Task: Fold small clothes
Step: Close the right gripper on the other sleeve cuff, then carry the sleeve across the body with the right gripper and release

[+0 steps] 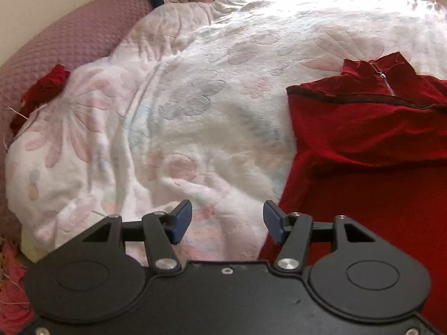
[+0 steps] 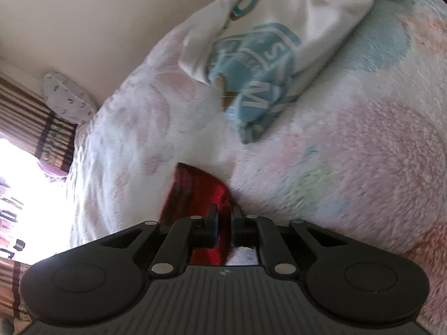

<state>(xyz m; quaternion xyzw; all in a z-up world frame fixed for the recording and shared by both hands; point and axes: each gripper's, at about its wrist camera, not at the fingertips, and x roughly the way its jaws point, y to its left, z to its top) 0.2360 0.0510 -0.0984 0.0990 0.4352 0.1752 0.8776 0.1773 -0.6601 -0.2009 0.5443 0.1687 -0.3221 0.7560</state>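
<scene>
A small red velvet top (image 1: 371, 136) with a zip collar lies spread on the floral blanket (image 1: 201, 106), at the right of the left wrist view. My left gripper (image 1: 227, 222) hovers open over the blanket just left of the top's edge, with nothing between its blue pads (image 1: 181, 220). In the right wrist view my right gripper (image 2: 224, 217) is shut on a fold of the same red top (image 2: 195, 192), which bunches up from between the fingers. The rest of the garment is hidden under that gripper.
A crumpled white and blue printed garment (image 2: 259, 64) lies on the blanket beyond the right gripper. A purple quilted pillow (image 1: 64, 47) and a small red cloth (image 1: 42, 92) sit at the left. Striped curtains (image 2: 30, 117) and a bright window lie behind.
</scene>
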